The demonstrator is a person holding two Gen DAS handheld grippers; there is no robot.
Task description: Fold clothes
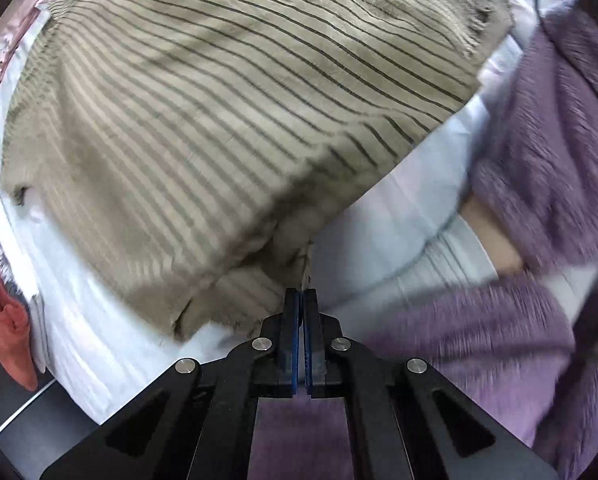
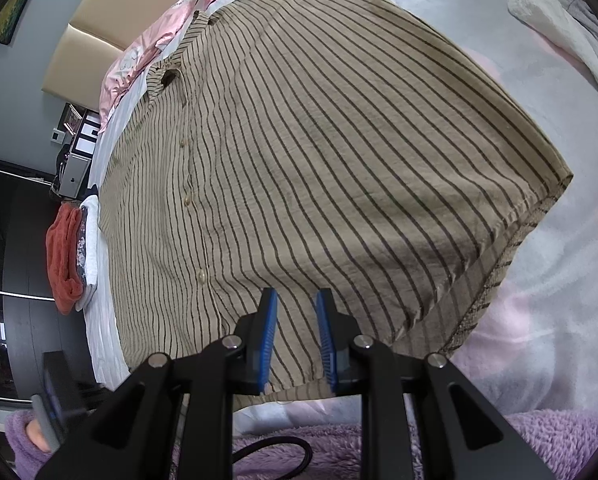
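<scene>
Towels (image 2: 69, 256) flank the shirt (image 2: 319, 152); left hand-held gripper (image 1: 301, 294) pinches its corner.

- Striped shirt (image 2: 319, 152): tan, thin dark stripes, button placket with pale buttons down the front, collar towards the headboard end.
- Lies spread front-up across the pale bedding, mostly flat, slight wrinkles.
- Hem nearest the cameras; one hem corner (image 1: 299, 256) bunched and lifted, blurred in the left wrist view.
</scene>
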